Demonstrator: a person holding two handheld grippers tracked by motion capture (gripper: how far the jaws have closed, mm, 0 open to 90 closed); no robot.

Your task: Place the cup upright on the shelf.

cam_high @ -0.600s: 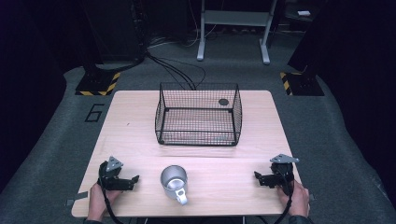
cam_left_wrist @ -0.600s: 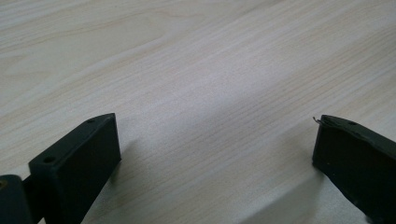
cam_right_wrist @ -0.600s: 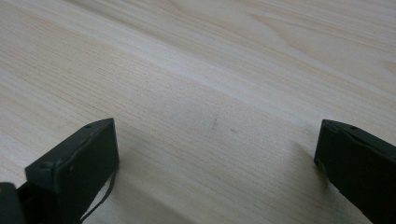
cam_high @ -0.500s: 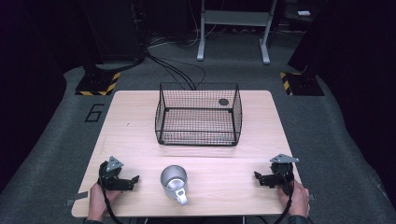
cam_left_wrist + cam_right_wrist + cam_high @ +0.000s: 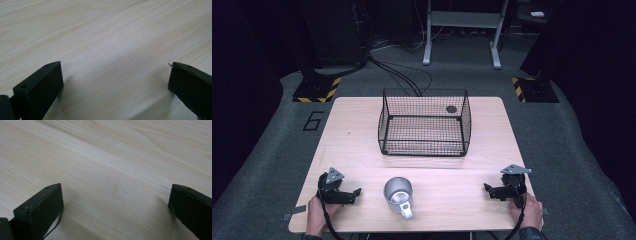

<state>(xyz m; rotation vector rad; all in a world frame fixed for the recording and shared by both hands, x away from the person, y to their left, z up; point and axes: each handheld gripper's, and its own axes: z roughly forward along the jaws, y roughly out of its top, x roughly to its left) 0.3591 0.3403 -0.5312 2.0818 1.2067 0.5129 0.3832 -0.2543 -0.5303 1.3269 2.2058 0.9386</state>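
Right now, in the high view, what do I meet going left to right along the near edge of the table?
Left tool → metal mug → right tool. Both tools rest on the wooden table, jaws open and empty; the wire basket sits farther back.

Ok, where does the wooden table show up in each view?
High view: the table spans the middle, bearing a wire basket and a metal mug.
Left gripper view: its pale wood lies beyond the left gripper, jaws open.
Right gripper view: the same wood beyond the right gripper.
Shared landmark: the pale wood grain.
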